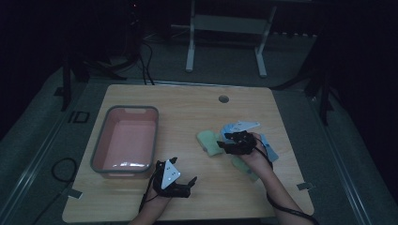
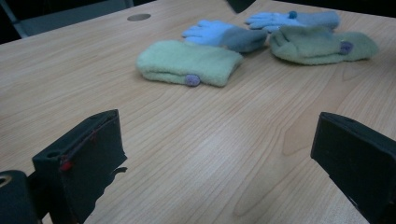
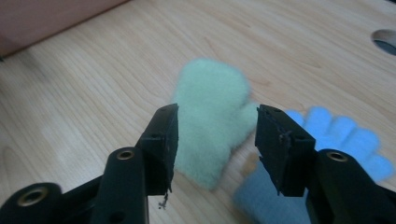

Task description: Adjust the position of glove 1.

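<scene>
Your right hand-held gripper [image 3: 217, 140] is hanging half open over the green mitten [image 3: 210, 121], gripping nothing; keep centering on its body before pinching. The left hand-held gripper [image 2: 219, 163] is waiting wide open, empty. The blue glove [image 3: 322, 154] is crowding the mitten; the pink bin [image 1: 126, 140] is sitting well apart on the bench [image 1: 187, 108].

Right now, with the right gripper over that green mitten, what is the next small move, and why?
Probably lower the right gripper a little and close on the green mitten. Its jaws stand apart on either side of the mitten and do not press it yet. The pink bin waits at the left.
</scene>
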Tool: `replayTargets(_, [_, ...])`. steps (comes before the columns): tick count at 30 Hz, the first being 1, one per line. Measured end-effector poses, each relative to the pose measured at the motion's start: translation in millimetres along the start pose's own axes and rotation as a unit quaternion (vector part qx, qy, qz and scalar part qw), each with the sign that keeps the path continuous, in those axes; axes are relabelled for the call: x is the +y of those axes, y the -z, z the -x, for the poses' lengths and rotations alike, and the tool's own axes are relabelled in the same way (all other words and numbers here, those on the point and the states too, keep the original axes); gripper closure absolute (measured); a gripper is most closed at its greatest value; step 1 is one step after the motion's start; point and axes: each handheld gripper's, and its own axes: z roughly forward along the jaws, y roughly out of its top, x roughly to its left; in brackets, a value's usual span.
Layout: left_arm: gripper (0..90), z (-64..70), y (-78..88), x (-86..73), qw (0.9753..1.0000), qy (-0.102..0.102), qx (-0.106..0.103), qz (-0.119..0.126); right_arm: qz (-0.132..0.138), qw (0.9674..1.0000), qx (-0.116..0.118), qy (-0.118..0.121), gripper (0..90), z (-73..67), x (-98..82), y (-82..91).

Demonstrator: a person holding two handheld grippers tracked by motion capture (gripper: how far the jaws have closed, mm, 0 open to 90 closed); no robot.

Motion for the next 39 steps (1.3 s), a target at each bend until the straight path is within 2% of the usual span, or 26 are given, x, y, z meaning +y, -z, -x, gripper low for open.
replayTargets(2, [2.7, 0.3, 0.0, 0.0, 1.0000, -0.001, 0.000, 0.001, -0.004, 0.9999, 0.011, 0.003, 50.0, 0.2, 1.4, -7.1])
replayTargets(11, [2.7, 0.1, 0.1, -0.1, 1.0000, 0.000, 0.000, 0.002, -0.017, 0.9995, 0.010, 0.023, 57.1, 0.4, 9.6, -37.1])
replayTargets(18, [2.7, -0.2, 0.0, 0.0, 1.0000, 0.000, -0.003, 0.000, -0.037, 0.9991, 0.015, 0.015, 59.6, 4.6, 12.6, -58.0])
replayTargets(20, [2.7, -0.7, -0.1, 0.0, 1.0000, 0.002, -0.004, -0.001, -0.037, 0.9990, 0.023, 0.010, 58.6, 5.8, 11.8, -63.1])
replayTargets(26, [2.7, 0.0, 0.0, 0.0, 1.0000, 0.000, -0.004, 0.000, -0.047, 0.9985, 0.020, 0.018, 57.7, 5.5, 8.1, -76.4])
replayTargets(27, [2.7, -0.1, 0.0, 0.0, 1.0000, 0.000, -0.004, 0.000, -0.044, 0.9988, 0.020, 0.009, 61.4, 5.4, 6.4, -79.6])
replayTargets(31, [2.7, 0.2, 0.0, -0.1, 1.0000, 0.001, -0.003, 0.001, -0.037, 0.9992, 0.016, 0.008, 65.1, 4.0, 4.3, -80.8])
replayTargets(32, [2.7, 0.4, 0.0, -0.1, 1.0000, -0.001, -0.002, 0.001, -0.033, 0.9993, 0.015, -0.003, 69.5, 3.6, 3.1, -81.2])
replayTargets(35, [3.4, -0.1, -0.5, 0.2, 1.0000, 0.000, -0.005, -0.002, -0.030, 0.9995, 0.009, -0.009, 76.5, 2.2, 2.3, -81.8])
replayTargets(39, [4.4, -1.1, -0.9, 0.3, 1.0000, 0.004, -0.008, -0.004, -0.040, 0.9988, -0.023, -0.015, 84.3, -6.7, 5.8, -82.7])
